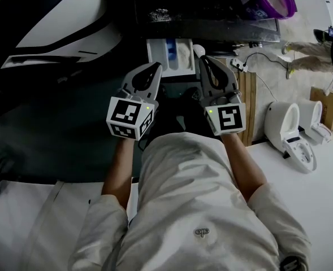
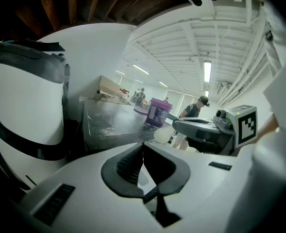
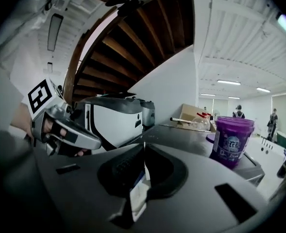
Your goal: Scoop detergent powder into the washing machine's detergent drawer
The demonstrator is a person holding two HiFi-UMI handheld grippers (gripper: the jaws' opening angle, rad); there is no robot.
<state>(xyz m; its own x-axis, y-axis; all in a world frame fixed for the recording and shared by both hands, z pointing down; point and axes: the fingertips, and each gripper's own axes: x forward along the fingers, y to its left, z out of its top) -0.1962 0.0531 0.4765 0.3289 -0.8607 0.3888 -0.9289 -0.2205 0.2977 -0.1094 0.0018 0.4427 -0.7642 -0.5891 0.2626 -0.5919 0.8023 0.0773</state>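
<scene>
Detergent drawer (image 1: 156,55): pulled out of the washing machine's dark front, straight ahead of both grippers, open from above. Shows a blue divider and a pale fill in the right-hand compartment, probably powder. Small white rounded thing (image 1: 199,51) just beside the drawer's right front corner, touching or nearly touching the tip of the right gripper (image 1: 204,61); perhaps the scoop's bowl, but not clear enough to say, nor whether gripped. Purple tub (image 3: 232,142) well apart, up on the machine top (image 2: 109,123), open at the top, off to the right.

Right jaws pressed together with no gap showing. Left gripper (image 1: 153,68) likewise closed, on nothing, tip near the drawer's left front corner.

Risks, as a guess: powder lost over the dark top on the way from tub to drawer, given the stretch between them and the pale specks lying there; a load tipped into the wrong compartment, with the divider so close; a knock from either tip pushing the drawer back in.

Pose: both grippers side by side, low before the person's torso, noses forward at the drawer, marker cubes toward the body, bare forearms nearly parallel, elbows tucked in.
</scene>
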